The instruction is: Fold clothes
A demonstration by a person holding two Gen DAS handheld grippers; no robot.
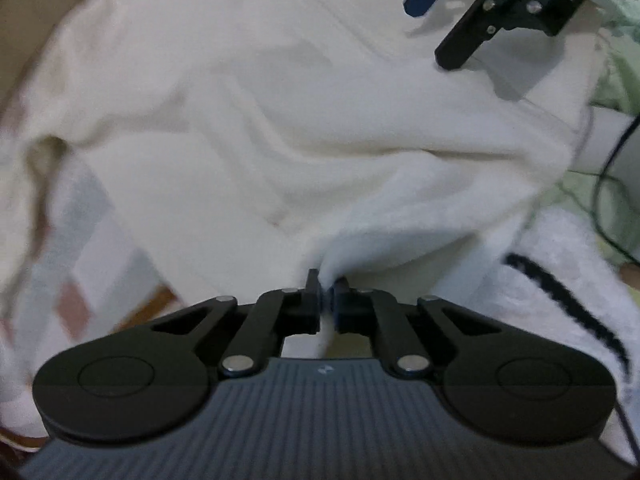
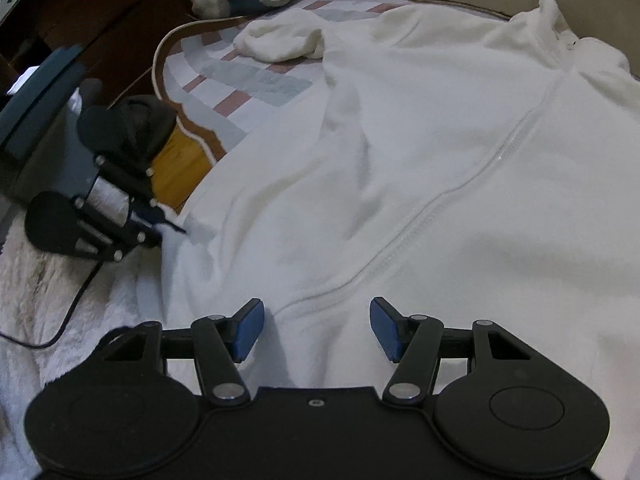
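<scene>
Taking the zip (image 2: 452, 196) of the white fleece jacket (image 2: 420, 140) as the landmark: far to its left, the left gripper (image 1: 327, 292) has its fingers clamped on the jacket's bottom left corner, the fabric bunched up between them. The jacket lies spread front-up on a patterned mat (image 2: 240, 76), its long axis running with the zip away toward the collar. At the zip's near end, the right gripper (image 2: 316, 330) hovers with fingers apart, straddling the hem, closer to the centreline.
</scene>
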